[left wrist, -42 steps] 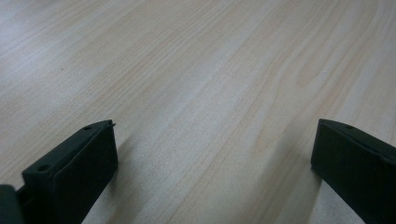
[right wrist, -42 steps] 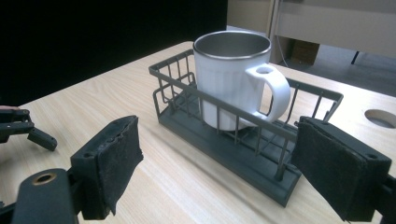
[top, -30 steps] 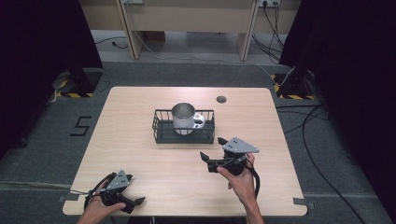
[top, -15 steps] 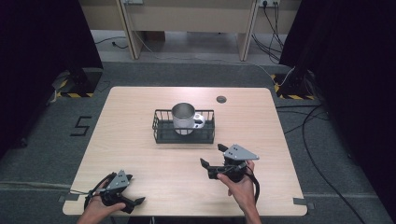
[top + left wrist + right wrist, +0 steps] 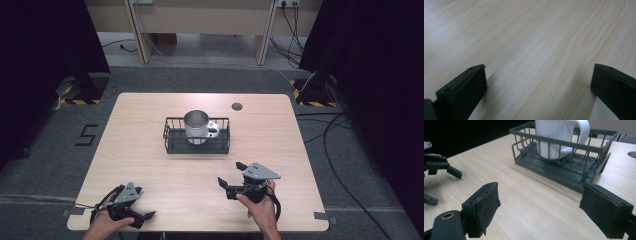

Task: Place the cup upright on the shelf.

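Judging by the layout, work's barely begun: mug [image 5: 197, 126] sits upright in wire basket [image 5: 172, 136] mid-table, untouched, w/ right gripper [image 5: 231, 176] spread & empty just short of it, left gripper [image 5: 144, 219] spread, empty, near table [image 5: 140, 165] edge.

One mug [image 5: 197, 127], one wire basket [image 5: 172, 143], two claws: left claw [image 5: 141, 218], right claw [image 5: 230, 177].

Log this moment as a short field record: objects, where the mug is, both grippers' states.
surface: wooden table
container: dark wire basket, mid-table
contents: white mug, upright inside basket, handle to the right
left gripper: open, empty, near front-left edge
right gripper: open, empty, in front of basket, not touching it
other: round grommet behind basket
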A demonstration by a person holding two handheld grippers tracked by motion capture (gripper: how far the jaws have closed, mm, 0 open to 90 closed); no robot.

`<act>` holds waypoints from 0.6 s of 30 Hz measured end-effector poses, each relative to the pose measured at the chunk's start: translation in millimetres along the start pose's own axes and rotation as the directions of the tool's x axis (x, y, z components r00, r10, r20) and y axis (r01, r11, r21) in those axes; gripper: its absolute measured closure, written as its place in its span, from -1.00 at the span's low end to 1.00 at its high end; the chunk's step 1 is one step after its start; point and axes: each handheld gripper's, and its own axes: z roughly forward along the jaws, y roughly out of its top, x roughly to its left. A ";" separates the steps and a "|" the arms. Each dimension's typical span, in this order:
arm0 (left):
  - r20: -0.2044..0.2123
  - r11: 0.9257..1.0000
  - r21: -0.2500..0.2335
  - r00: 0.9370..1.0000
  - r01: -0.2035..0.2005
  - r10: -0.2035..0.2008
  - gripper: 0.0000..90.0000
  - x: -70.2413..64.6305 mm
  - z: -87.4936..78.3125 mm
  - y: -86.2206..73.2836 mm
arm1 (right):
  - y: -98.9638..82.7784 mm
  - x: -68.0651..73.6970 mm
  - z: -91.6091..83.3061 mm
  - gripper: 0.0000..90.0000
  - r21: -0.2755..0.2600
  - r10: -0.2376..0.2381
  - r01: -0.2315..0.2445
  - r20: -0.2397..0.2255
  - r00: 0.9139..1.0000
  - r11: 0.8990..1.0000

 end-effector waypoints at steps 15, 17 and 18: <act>0.000 1.000 -0.001 1.000 0.000 0.000 -1.00 0.0 0.0 0.0 | -25.0 -3.9 -7.4 -0.66 0.047 0.026 -0.026 0.007 1.000 0.999; 0.000 1.000 -0.001 1.000 0.000 0.000 -1.00 0.0 0.1 0.0 | -27.9 -4.2 -8.1 -0.66 0.052 0.022 -0.022 0.009 1.000 0.998; 0.000 1.000 0.000 1.000 0.000 0.000 -1.00 0.0 0.0 0.0 | -29.3 -4.4 -8.6 -0.66 0.054 0.021 -0.022 0.011 1.000 0.998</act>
